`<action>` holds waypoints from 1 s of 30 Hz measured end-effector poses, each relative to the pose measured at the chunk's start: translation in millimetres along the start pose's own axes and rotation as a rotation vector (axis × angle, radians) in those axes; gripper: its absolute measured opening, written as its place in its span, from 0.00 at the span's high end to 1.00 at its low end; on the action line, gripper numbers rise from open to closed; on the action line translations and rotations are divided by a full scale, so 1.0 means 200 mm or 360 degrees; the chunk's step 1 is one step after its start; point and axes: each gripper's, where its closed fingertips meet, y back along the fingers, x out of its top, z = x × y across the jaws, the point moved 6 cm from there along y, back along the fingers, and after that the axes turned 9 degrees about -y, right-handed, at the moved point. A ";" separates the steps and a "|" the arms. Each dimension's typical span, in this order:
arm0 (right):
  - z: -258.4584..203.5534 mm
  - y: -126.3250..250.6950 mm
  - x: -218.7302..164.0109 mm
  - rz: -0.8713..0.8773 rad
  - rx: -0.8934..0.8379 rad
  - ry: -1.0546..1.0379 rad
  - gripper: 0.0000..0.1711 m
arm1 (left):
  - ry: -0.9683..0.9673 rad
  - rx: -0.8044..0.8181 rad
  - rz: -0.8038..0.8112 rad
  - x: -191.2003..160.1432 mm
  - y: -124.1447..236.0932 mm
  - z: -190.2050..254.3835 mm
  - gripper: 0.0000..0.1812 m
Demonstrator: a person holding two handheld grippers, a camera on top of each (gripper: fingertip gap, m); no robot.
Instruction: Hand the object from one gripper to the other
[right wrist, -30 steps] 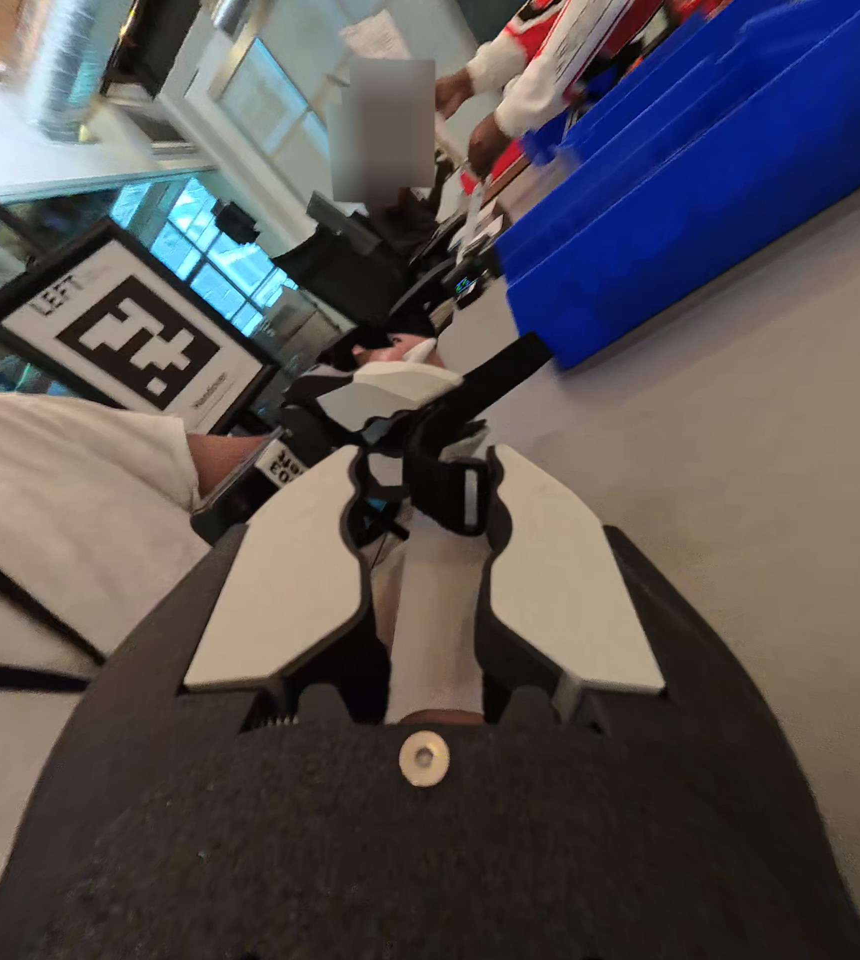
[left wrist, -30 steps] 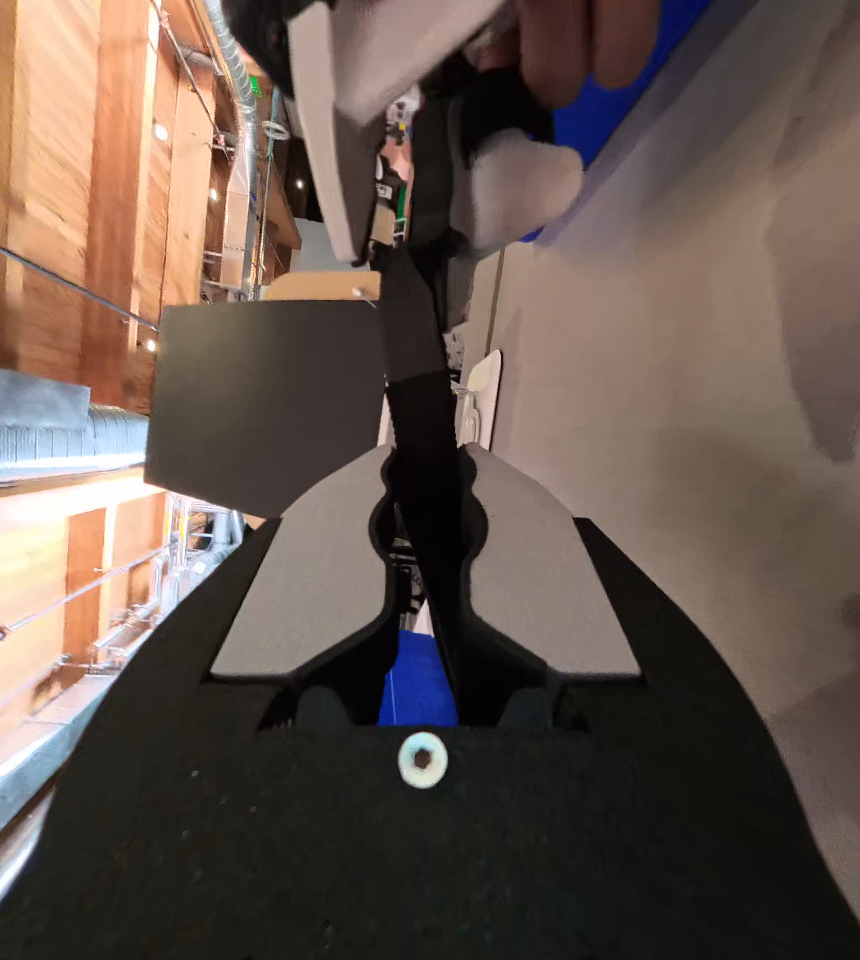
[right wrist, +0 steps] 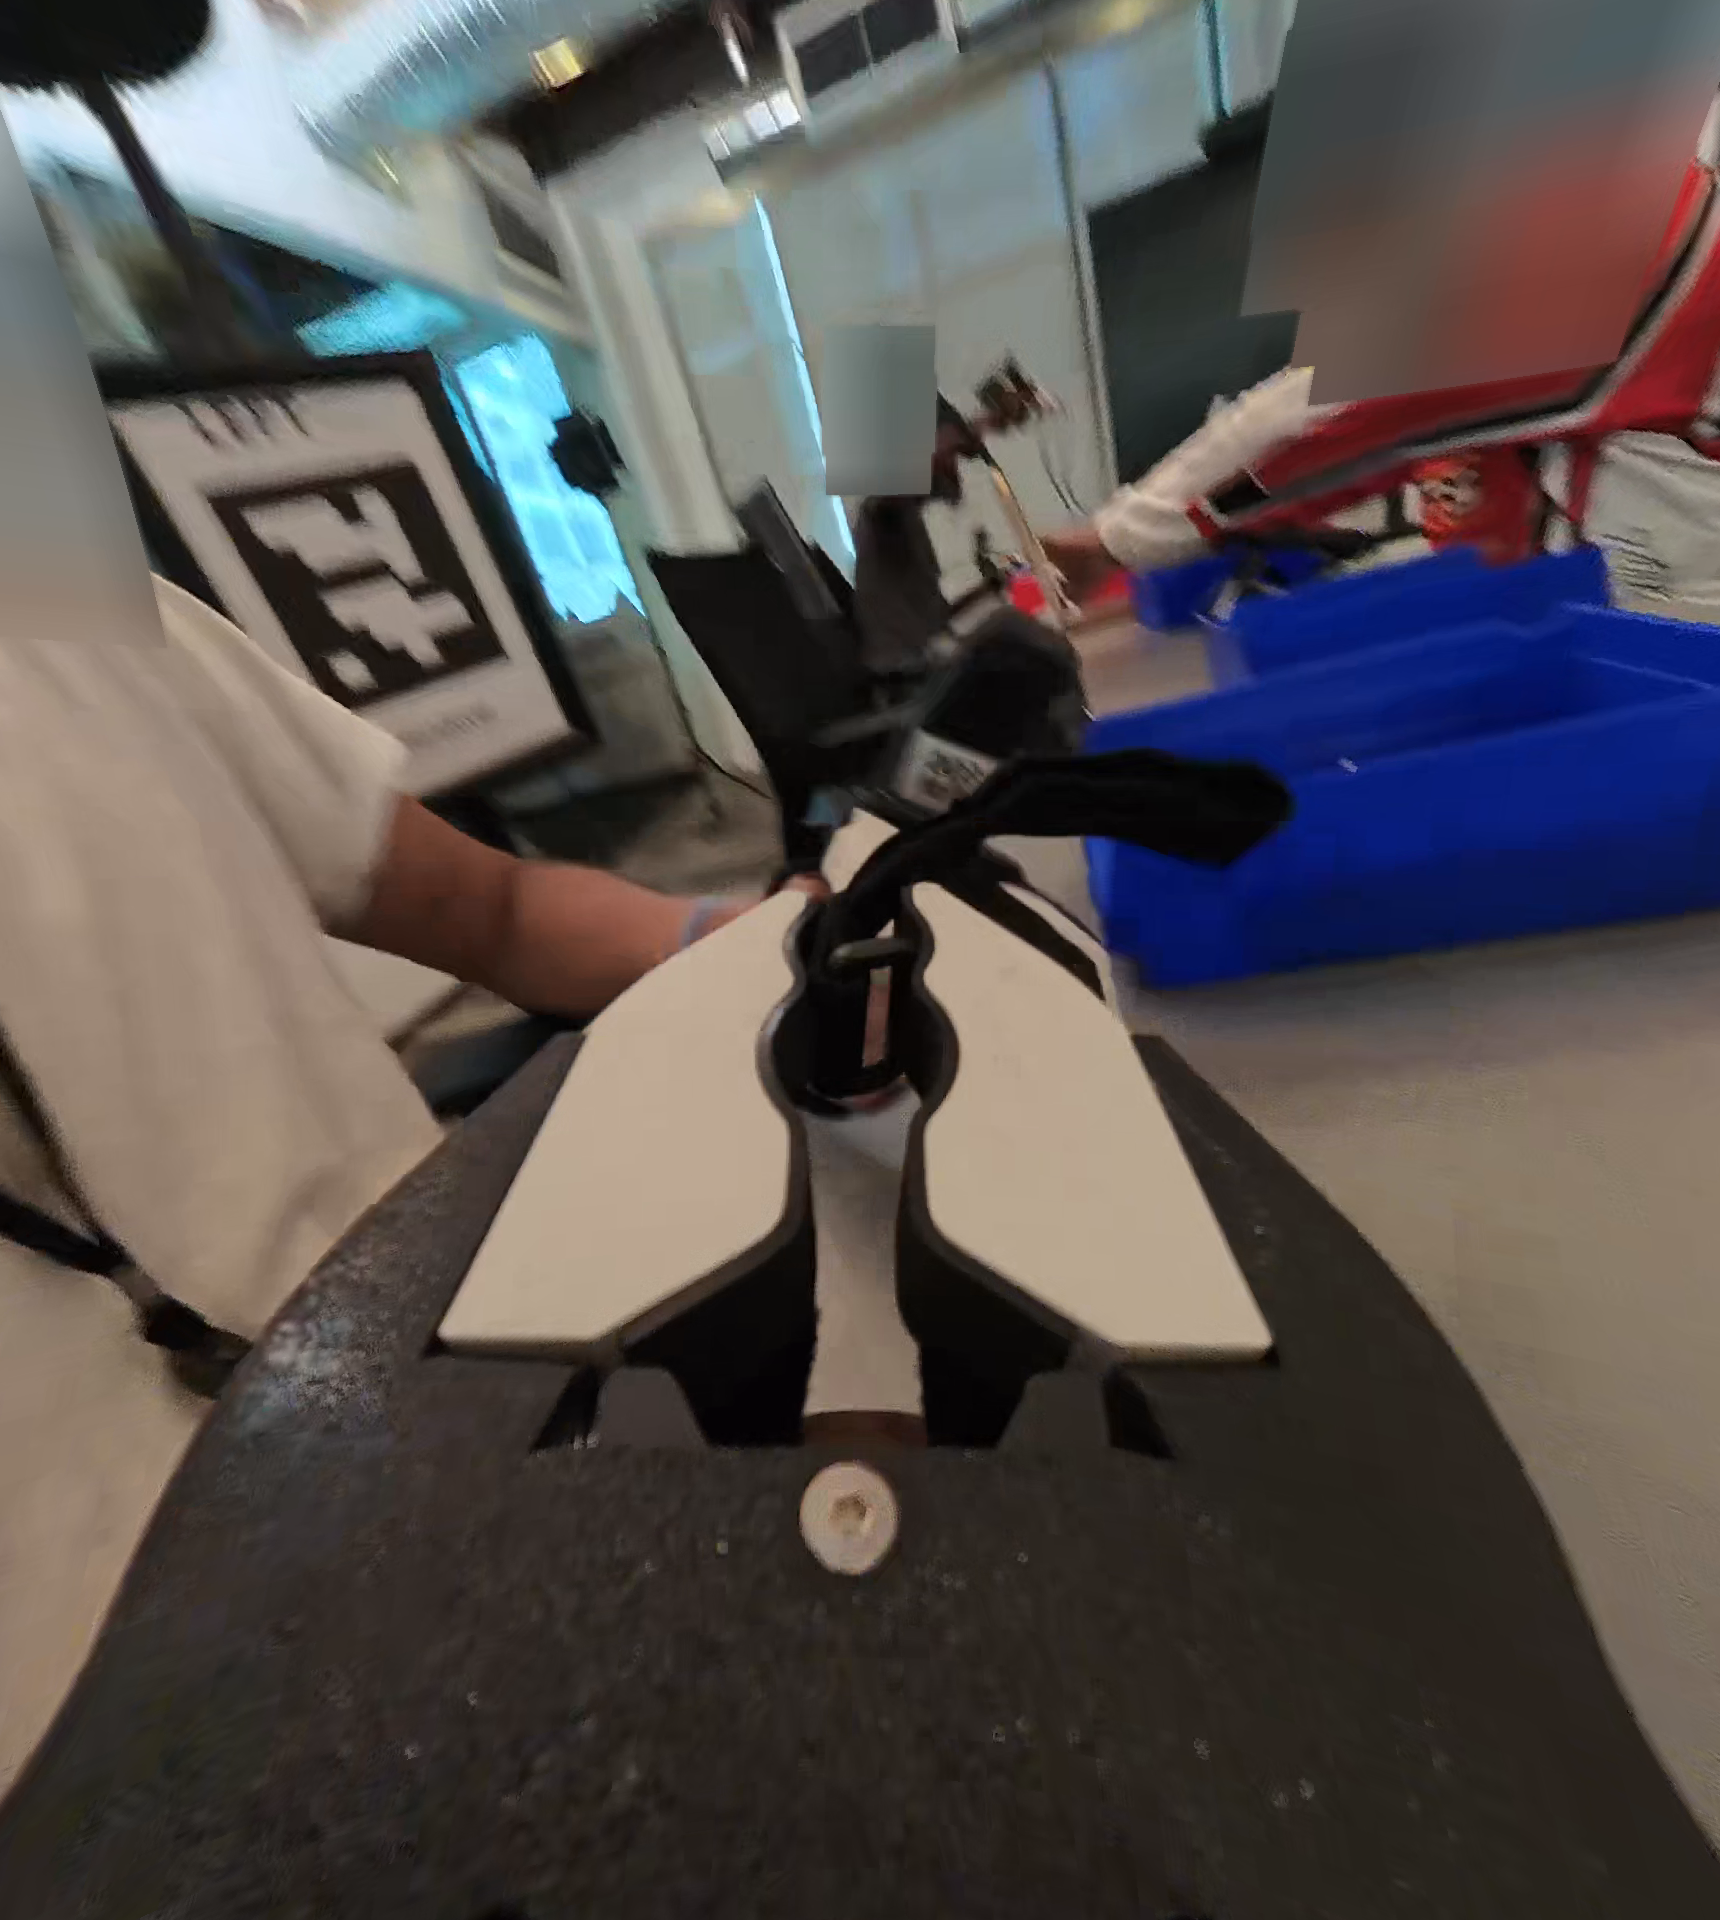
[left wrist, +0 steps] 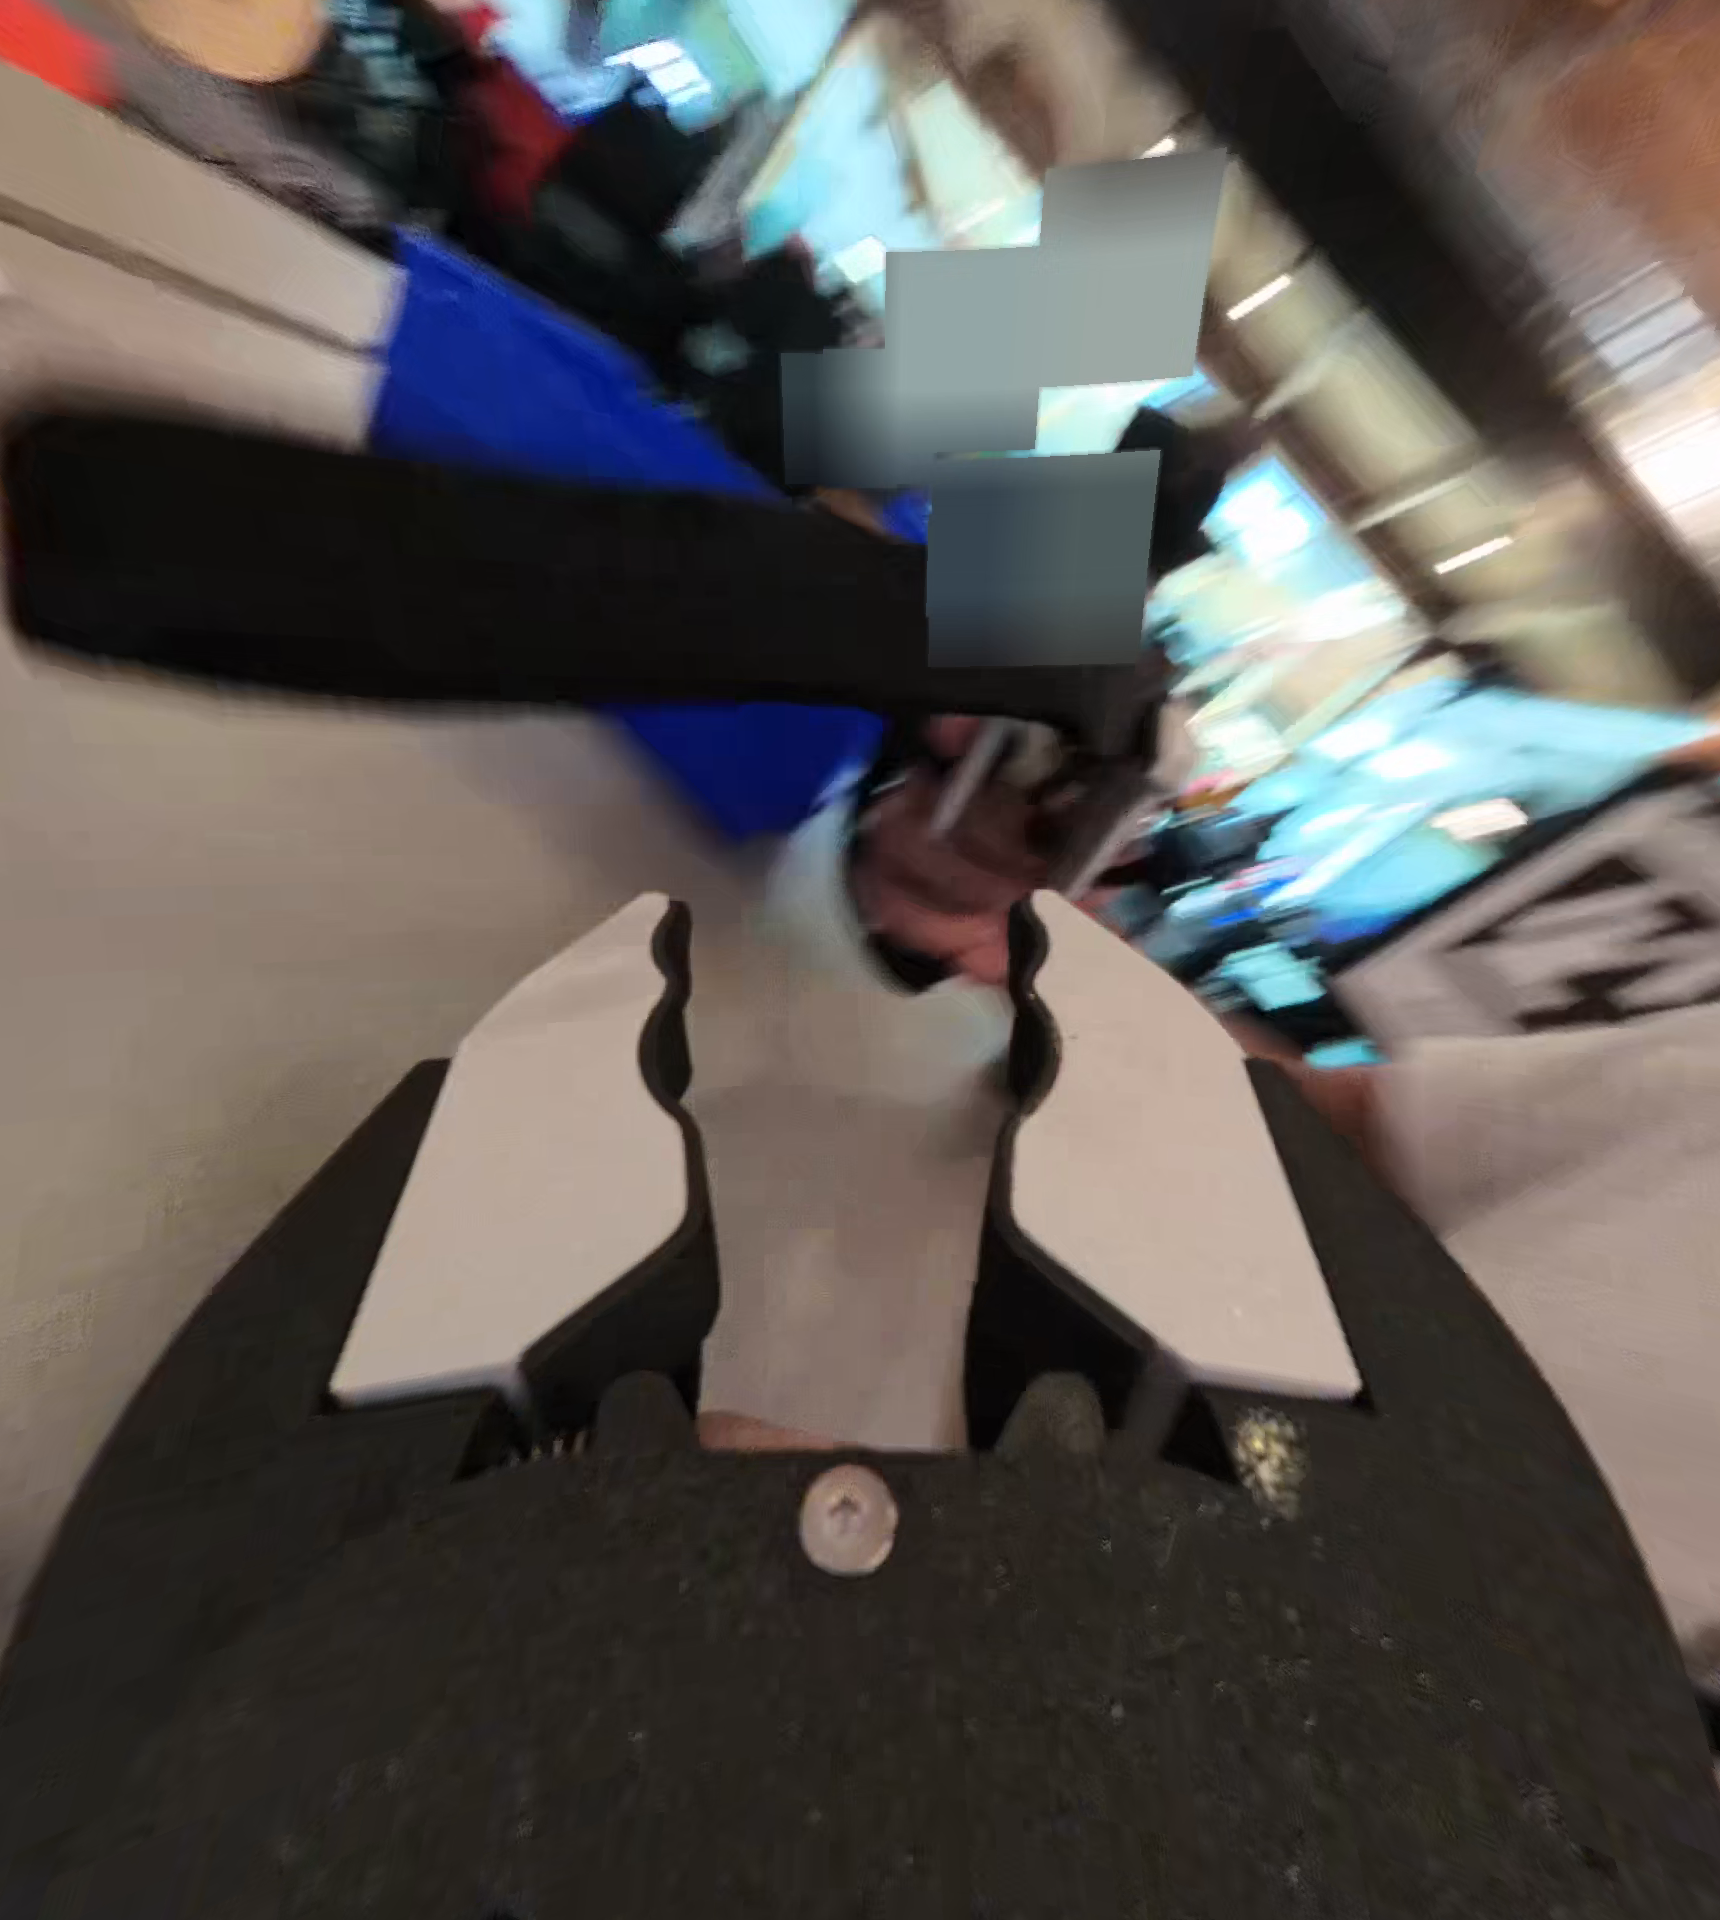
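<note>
The black strap [right wrist: 1136, 805] now sits in the right gripper [right wrist: 856, 935], so the handover looks done or nearly so, judging from this moment alone. In the right wrist view the right jaws are nearly closed, pinching the strap's buckle end in the notch near the tips. The free end runs up and to the right from the tips, roughly crosswise to the jaw axis, hanging in the air in front of the blue bin [right wrist: 1458, 831], not resting on the worktop [right wrist: 1562, 1195].

The left gripper [left wrist: 845, 925] has its jaws clearly apart with nothing between them; only grey worktop [left wrist: 160, 987] and a blurred hand show through the gap. In the left wrist view the strap [left wrist: 420, 561] shows as a long dark band lying across the frame ahead of the jaws, long axis about square to the left fingers, well clear of the tips. Its right end meets the other gripper, which is too blurred to read here. Heavy motion blur in this view.

The right gripper is the one on the strap; the left is apart from it. The next move likely turns on the left jaws clearing away without catching the trailing free end. The strap is limp, so the end may sag or swing as the right gripper moves. The blue bins stand near the far right part of the worktop, just beyond the strap tip.
</note>
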 end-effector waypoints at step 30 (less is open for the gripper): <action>0.15 -0.06 -0.11 -0.0273 -0.0315 -0.0400 0.69 | -0.0488 -0.0036 -0.0389 -0.06 -0.05 0.10 0.97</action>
